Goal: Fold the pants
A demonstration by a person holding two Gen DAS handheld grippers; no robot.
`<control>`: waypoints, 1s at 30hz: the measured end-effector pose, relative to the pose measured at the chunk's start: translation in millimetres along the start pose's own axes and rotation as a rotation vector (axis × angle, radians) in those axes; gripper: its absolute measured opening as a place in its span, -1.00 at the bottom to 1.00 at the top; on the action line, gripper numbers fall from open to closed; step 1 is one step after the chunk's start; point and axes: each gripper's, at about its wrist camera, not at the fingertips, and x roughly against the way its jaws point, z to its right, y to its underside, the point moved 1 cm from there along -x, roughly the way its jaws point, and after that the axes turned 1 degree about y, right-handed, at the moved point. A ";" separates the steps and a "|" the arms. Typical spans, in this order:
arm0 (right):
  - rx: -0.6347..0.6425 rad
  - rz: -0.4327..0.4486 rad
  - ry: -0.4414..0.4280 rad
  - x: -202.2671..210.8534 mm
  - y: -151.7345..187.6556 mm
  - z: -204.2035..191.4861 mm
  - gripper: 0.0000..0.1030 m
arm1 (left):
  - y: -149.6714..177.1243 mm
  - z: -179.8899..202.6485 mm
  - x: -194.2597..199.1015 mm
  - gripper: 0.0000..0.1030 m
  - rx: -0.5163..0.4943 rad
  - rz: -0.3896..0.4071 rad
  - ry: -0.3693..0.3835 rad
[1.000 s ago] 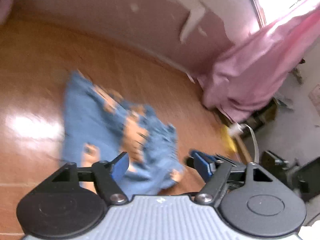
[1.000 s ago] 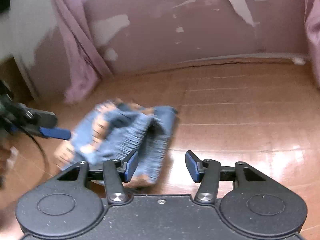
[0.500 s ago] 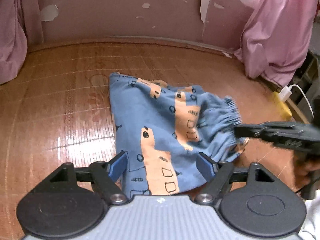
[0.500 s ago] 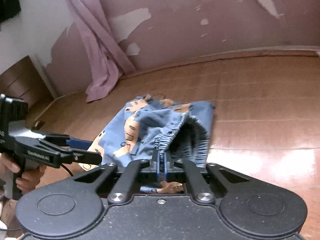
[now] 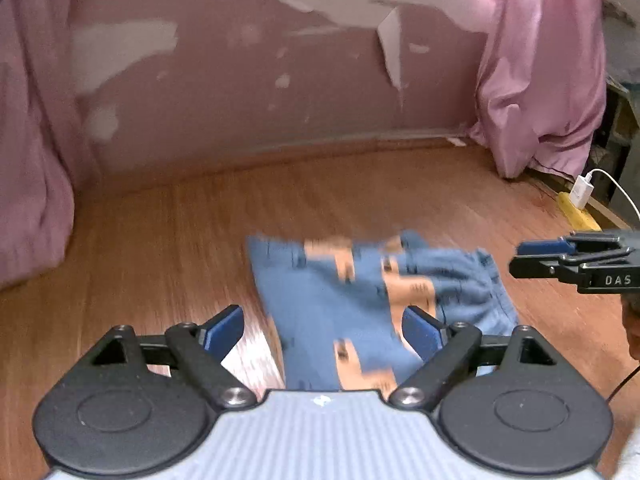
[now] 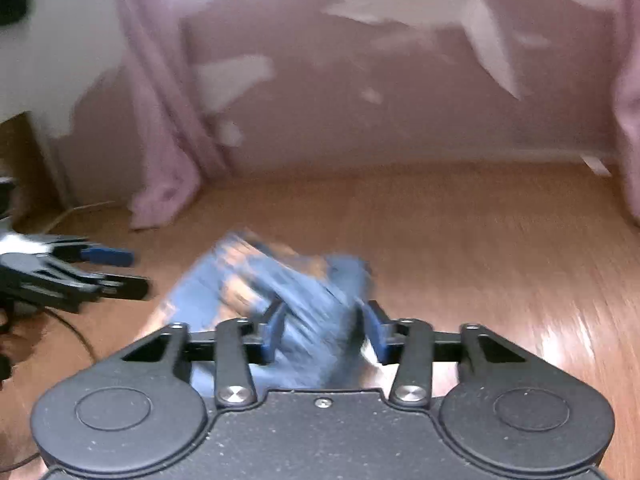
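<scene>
Blue pants (image 5: 320, 300) with orange patches lie crumpled on the wooden floor (image 5: 160, 248), the gathered waistband towards the right. My left gripper (image 5: 322, 332) hovers over their near edge, open, with nothing between its fingers. My right gripper (image 5: 560, 260) reaches in from the right edge, just beside the waistband. In the right wrist view, which is blurred, the pants (image 6: 280, 280) lie under and beyond my right gripper (image 6: 323, 332), whose blue pads stand apart and grip nothing. My left gripper (image 6: 100, 272) shows at the left, open, short of the cloth.
Pink curtains hang at the right (image 5: 540, 80) and the left (image 5: 28, 160) against a wall with peeling paint (image 5: 280, 100). A yellow power strip (image 5: 580, 216) with a white charger and cable lies at the far right. A person's hand shows at the right edge.
My right gripper was shut on the waistband half a second ago and is now open. Both cameras have tilted up and pulled back; the pants lie lower in view.
</scene>
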 end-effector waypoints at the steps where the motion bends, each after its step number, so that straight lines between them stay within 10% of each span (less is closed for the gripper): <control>1: 0.021 -0.005 -0.059 -9.0 -4.6 -5.7 -0.18 | -2.9 0.7 -3.6 0.75 0.001 0.009 0.021; 6: -0.016 -0.069 -0.127 -63.3 7.3 0.6 -0.18 | -5.9 2.8 -38.7 0.75 0.020 -0.021 0.154; 11: -0.088 -0.043 -0.172 -70.0 19.5 26.3 -0.14 | 15.3 -9.1 -64.1 0.79 -0.029 -0.110 0.076; 16: -0.098 0.030 -0.196 -47.6 9.6 27.5 0.34 | 22.3 -33.9 -63.6 0.83 0.133 -0.164 0.076; 26: -0.094 -0.091 -0.167 -44.6 22.8 23.1 0.34 | 24.0 -24.6 -51.8 0.90 0.033 -0.174 -0.043; 30: -0.147 -0.002 -0.192 -32.6 15.1 27.8 0.51 | 21.8 -21.1 -51.0 0.91 0.025 -0.179 -0.060</control>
